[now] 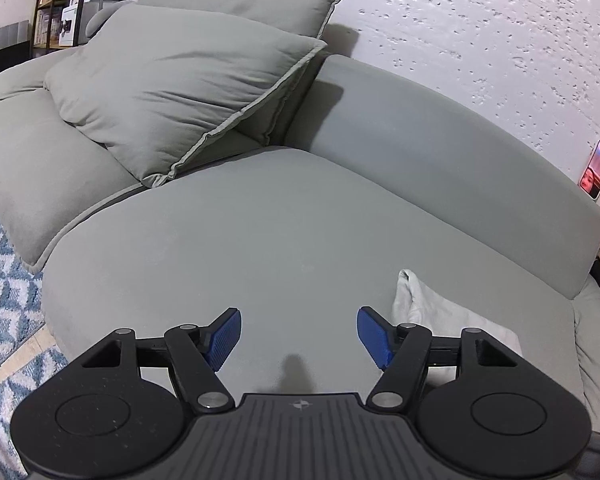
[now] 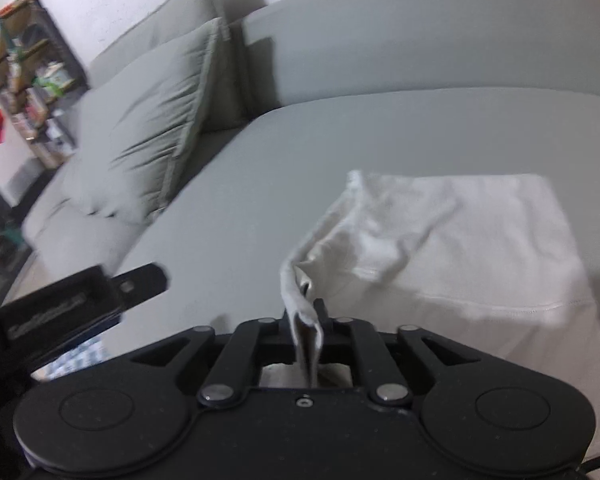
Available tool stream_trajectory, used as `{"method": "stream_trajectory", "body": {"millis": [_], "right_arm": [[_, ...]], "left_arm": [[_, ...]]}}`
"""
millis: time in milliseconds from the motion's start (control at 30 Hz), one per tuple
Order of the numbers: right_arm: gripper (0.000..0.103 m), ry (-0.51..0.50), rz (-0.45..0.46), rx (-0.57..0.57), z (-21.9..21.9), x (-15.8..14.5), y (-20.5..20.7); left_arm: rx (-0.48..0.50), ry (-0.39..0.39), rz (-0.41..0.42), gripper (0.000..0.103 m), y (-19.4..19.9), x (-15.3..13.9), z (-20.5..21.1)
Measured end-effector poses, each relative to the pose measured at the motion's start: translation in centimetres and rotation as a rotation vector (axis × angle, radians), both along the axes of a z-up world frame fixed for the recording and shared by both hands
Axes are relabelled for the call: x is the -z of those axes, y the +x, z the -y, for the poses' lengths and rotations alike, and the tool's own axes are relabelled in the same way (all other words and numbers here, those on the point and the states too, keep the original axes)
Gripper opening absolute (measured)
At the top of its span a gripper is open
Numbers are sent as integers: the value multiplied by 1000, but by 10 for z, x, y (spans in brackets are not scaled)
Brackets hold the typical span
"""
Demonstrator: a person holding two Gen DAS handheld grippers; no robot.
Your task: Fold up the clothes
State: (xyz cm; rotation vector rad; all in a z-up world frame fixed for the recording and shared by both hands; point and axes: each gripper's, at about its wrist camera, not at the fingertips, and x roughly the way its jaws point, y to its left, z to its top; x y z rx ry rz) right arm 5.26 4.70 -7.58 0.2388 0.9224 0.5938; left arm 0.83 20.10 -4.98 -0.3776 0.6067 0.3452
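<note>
1. The right gripper [image 2: 306, 320] is closed tight on a bunched edge of the white garment [image 2: 460, 232], lifting that edge.
2. The rest of the garment lies on the grey sofa seat [image 2: 240, 200].
3. The left gripper [image 1: 299, 336] hovers over the seat, spread wide and holding nothing, near the garment.

Left gripper [image 1: 299, 338] hangs level with jaws spread wide, blue pads [image 1: 224, 338] facing each other, nothing between them. Right gripper [image 2: 306, 330] has jaws pressed together, pinching a fold of white cloth [image 2: 452, 240]. Left gripper's black body shows at the left edge of the right wrist view.
</note>
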Motion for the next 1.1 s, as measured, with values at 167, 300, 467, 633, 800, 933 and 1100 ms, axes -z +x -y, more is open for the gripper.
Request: {"method": "stream_trajectory", "body": {"millis": [167, 300, 467, 633, 800, 933, 1100], "right_arm": [[36, 120, -42, -88, 60, -16, -20], [36, 146, -9, 21, 130, -31, -28], [30, -2, 128, 80, 176, -29, -28], [23, -72, 190, -33, 162, 1, -28], [20, -243, 167, -140, 150, 23, -45], [20, -192, 113, -139, 181, 12, -56], [20, -81, 147, -38, 208, -5, -48]], "left_arm": [[53, 12, 17, 58, -2, 0, 5], [210, 30, 32, 31, 4, -1, 25], [422, 198, -49, 28, 30, 9, 82], [379, 438, -341, 28, 64, 51, 118], [327, 443, -371, 32, 53, 50, 109], [300, 351, -255, 32, 26, 29, 93], [351, 234, -19, 32, 19, -3, 91]]}}
